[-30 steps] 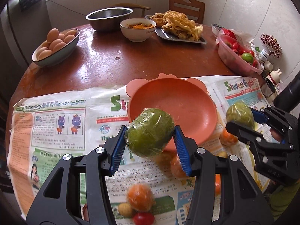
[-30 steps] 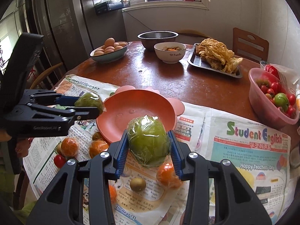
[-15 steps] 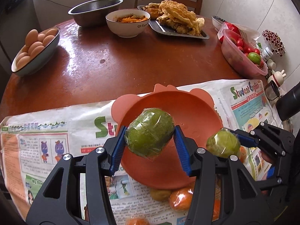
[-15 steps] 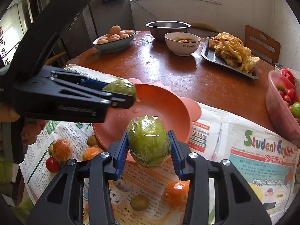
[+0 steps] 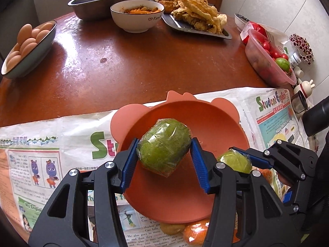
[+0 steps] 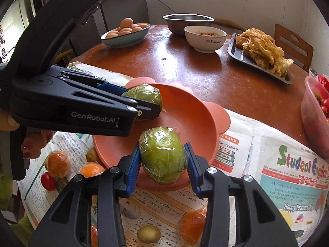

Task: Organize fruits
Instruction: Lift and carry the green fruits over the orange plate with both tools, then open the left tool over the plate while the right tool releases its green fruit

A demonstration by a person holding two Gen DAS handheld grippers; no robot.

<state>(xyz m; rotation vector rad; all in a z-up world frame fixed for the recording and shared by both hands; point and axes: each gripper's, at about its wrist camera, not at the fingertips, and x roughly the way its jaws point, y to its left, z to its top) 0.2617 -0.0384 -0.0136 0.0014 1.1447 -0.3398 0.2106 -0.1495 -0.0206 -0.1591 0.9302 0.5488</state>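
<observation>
My left gripper [image 5: 164, 143] is shut on a green fruit in clear wrap [image 5: 164, 152], held just above the salmon-pink bowl [image 5: 205, 123] on the newspaper. My right gripper [image 6: 162, 147] is shut on a second wrapped green fruit [image 6: 162, 160] over the bowl's near rim [image 6: 185, 119]. In the right wrist view the left gripper [image 6: 144, 100] reaches in from the left, with its fruit [image 6: 144, 93] over the bowl's far side. Oranges [image 6: 56, 163], a cherry tomato [image 6: 48, 182] and a small brown fruit [image 6: 149, 234] lie loose on the paper.
The newspaper [image 6: 287, 164] covers the near half of the round brown table [image 5: 133, 65]. Farther back stand a bowl of eggs [image 5: 28, 47], a steel bowl [image 5: 98, 2], a white bowl [image 5: 137, 18] and a tray of fried food [image 5: 195, 18]. A pink tub of tomatoes [image 5: 267, 61] stands at right.
Both grippers have moved forward and down with their green fruits, from beside the bowl to over it. The two fruits are now close together. Neither grip has changed.
</observation>
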